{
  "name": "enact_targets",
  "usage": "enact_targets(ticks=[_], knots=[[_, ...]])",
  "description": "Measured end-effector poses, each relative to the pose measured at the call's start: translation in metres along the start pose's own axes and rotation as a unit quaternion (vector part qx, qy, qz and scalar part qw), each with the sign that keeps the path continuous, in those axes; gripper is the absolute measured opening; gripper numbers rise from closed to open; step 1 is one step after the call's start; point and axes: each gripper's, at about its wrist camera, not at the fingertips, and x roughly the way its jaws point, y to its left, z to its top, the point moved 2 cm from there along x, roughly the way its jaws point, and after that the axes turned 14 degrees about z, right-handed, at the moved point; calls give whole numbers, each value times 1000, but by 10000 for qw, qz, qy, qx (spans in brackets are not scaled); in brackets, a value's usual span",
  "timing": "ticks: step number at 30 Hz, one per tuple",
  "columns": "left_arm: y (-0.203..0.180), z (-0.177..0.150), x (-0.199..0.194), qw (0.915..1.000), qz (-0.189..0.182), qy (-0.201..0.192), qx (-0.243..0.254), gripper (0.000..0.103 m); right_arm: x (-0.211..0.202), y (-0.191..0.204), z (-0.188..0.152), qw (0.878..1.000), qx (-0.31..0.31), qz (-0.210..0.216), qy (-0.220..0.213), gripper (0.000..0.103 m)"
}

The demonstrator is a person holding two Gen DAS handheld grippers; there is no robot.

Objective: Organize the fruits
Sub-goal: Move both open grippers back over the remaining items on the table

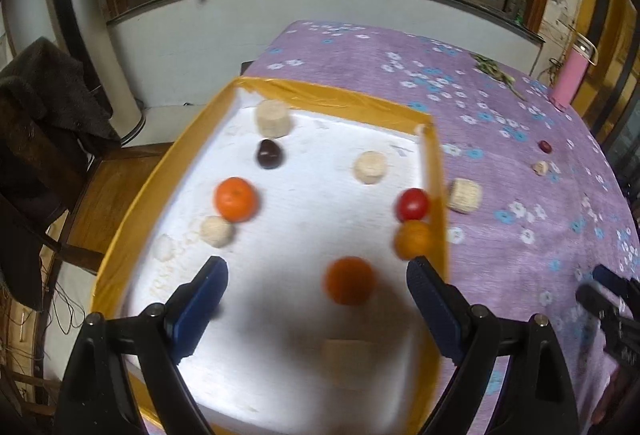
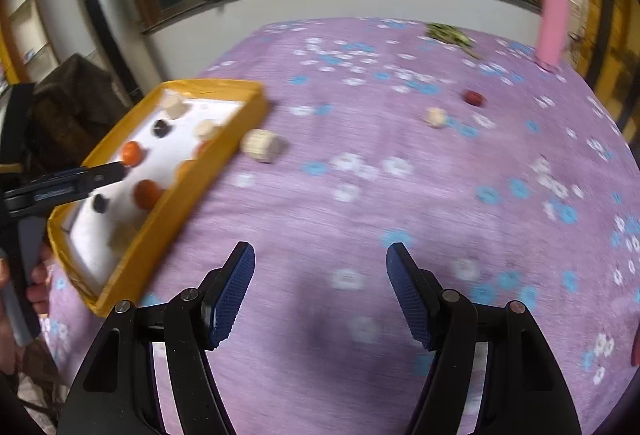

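Hovering over the yellow-rimmed tray (image 1: 436,171), the left gripper (image 1: 316,287) is showing both blue fingers spread wide and holding nothing. An orange fruit (image 1: 350,280) is lying on the white tray floor between the fingers, nearer the right one and touching neither. A second orange (image 1: 236,199), a dark fruit (image 1: 270,154) and a red fruit (image 1: 412,203) stacked against a yellow-orange one (image 1: 414,239) by the rim are sitting farther ahead, among several pale cylindrical blocks (image 1: 273,118). Judging by appearance, the fruits are looking light, round and prone to rolling, with skins that may bruise, so a hold across the widest part with modest pressure seems advisable. Turning to the right wrist view, the right gripper (image 2: 320,291) is likewise standing released over bare purple floral cloth (image 2: 400,215), with nothing between its fingers. A small red fruit (image 2: 474,97) and a pale block (image 2: 436,117) are lying well ahead of it and apart from the tray, while another pale block (image 2: 262,145) is resting just beside the tray wall. The loose red fruit is appearing to be the item still unsorted.
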Motion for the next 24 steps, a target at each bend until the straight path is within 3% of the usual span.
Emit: enact_targets(ticks=[9, 16, 21, 24], knots=[[-54, -5, -27, 9991, -127, -91, 404, 93, -16, -78, 34, 9991, 283, -138, -300, 68], [-93, -11, -31, 9981, -172, 61, 595, 93, 18, -113, 76, 9998, 73, -3, -200, 68], [-112, -11, -29, 9974, -122, 124, 700, 93, 61, -125, 94, 9997, -169, 122, 114, 53], [-120, -10, -25, 9973, -118, 174, 697, 93, 74, -128, 97, 9993, -289, 112, 218, 51]])
